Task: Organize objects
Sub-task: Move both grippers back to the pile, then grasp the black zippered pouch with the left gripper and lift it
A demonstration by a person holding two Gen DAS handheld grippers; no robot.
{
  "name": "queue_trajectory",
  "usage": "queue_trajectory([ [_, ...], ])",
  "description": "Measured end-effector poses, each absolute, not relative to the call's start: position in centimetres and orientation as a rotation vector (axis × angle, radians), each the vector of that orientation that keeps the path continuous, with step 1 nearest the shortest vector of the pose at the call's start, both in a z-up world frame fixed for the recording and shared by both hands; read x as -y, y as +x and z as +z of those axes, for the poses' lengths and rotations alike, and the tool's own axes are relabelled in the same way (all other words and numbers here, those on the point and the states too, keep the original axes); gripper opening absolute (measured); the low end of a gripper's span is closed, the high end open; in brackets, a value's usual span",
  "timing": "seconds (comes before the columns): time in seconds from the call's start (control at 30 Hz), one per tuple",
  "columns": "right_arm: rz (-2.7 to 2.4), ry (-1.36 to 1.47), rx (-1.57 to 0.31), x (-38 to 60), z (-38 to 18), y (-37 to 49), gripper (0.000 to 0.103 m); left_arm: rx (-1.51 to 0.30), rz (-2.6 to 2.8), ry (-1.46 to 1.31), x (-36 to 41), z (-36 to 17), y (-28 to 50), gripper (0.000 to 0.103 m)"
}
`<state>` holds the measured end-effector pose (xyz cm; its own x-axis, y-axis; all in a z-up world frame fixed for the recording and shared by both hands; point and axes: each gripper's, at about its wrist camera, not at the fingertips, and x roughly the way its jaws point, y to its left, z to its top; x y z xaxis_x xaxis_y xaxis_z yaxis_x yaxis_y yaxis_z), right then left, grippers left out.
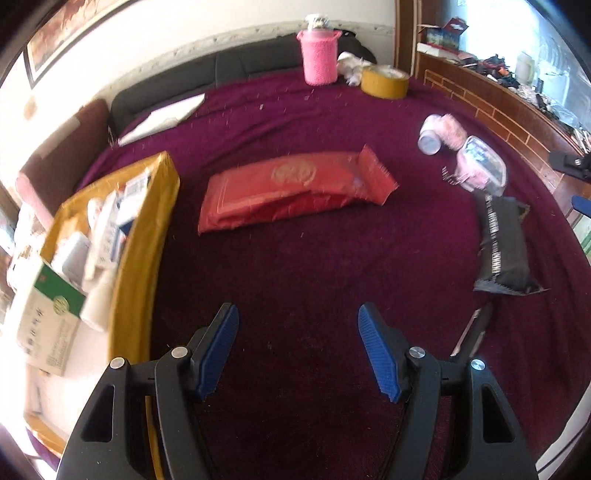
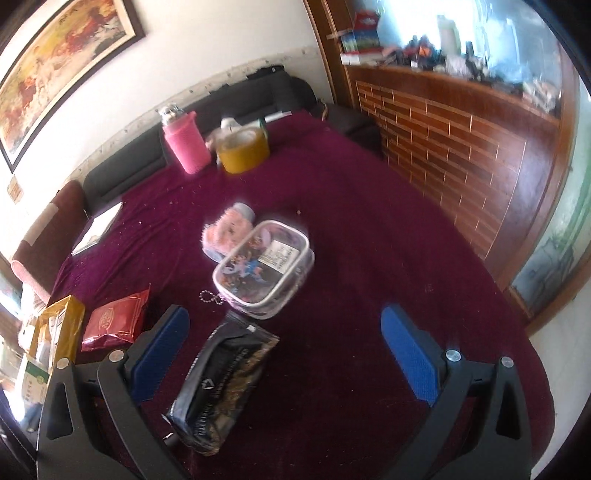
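a maroon bed cover (image 1: pixel 295 258) carries everything, with a gold box (image 1: pixel 147 229) of packets at its left edge. just right of that box lies a red pouch (image 1: pixel 295 188), further right a black pouch (image 2: pixel 225 376), then a clear case (image 2: pixel 264 267). the left hand-held gripper (image 1: pixel 298 347) and right hand-held gripper (image 2: pixel 284 354) both hang released, grasping nothing.

A framed painting (image 2: pixel 55 62) of horses hangs on the white wall. A dark sofa back (image 1: pixel 207 70) runs beneath it, behind the surface covered by a maroon cloth (image 1: pixel 314 266). At right, a wooden brick-patterned partition (image 2: pixel 461 147) carries a cluttered ledge (image 2: pixel 480 70) below a bright window (image 1: pixel 517 33).
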<state>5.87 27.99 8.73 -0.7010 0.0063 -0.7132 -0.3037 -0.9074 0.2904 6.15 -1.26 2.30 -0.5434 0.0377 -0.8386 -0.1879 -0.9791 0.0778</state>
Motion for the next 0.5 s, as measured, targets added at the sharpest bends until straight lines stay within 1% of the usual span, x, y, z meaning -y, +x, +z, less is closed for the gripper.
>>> queue_trajectory([
  [0.07, 2.671, -1.2, -0.664, -28.9, 8.1, 5.4, 0.103, -0.168, 2.612, -1.476, 2.0, 1.1, 5.9, 0.062],
  [0.1, 2.676, -1.244, -0.723, -29.2, 7.7, 5.2, 0.103, -0.127, 2.62, -1.463, 2.4, 1.2, 6.0, 0.065],
  [0.17, 2.679, -1.324, -0.818, -29.1, 6.9, 4.5, 0.103, -0.132, 2.611, -1.459, 2.3, 1.0, 6.1, 0.071],
  [0.2, 2.682, -1.363, -0.856, -28.8, 6.4, 4.1, 0.103, -0.145, 2.606, -1.449, 2.1, 0.8, 6.1, 0.078],
  [0.23, 2.69, -1.407, -0.901, -28.2, 6.0, 3.7, 0.103, -0.161, 2.601, -1.438, 1.9, 0.7, 6.3, 0.089],
  [0.3, 2.731, -1.468, -1.019, -26.7, 5.3, 3.0, 0.103, -0.176, 2.604, -1.44, 1.7, 0.4, 6.4, 0.099],
  [0.33, 2.761, -1.5, -1.081, -25.6, 5.0, 2.8, 0.103, -0.16, 2.591, -1.453, 1.9, 0.4, 6.3, 0.101],
  [0.4, 2.835, -1.593, -1.219, -23.4, 4.7, 2.0, 0.103, -0.159, 2.575, -1.452, 2.0, 0.5, 6.1, 0.101],
  [0.5, 2.942, -1.695, -1.378, -20.8, 5.2, 1.7, 0.103, -0.164, 2.573, -1.453, 2.0, 0.5, 6.1, 0.102],
])
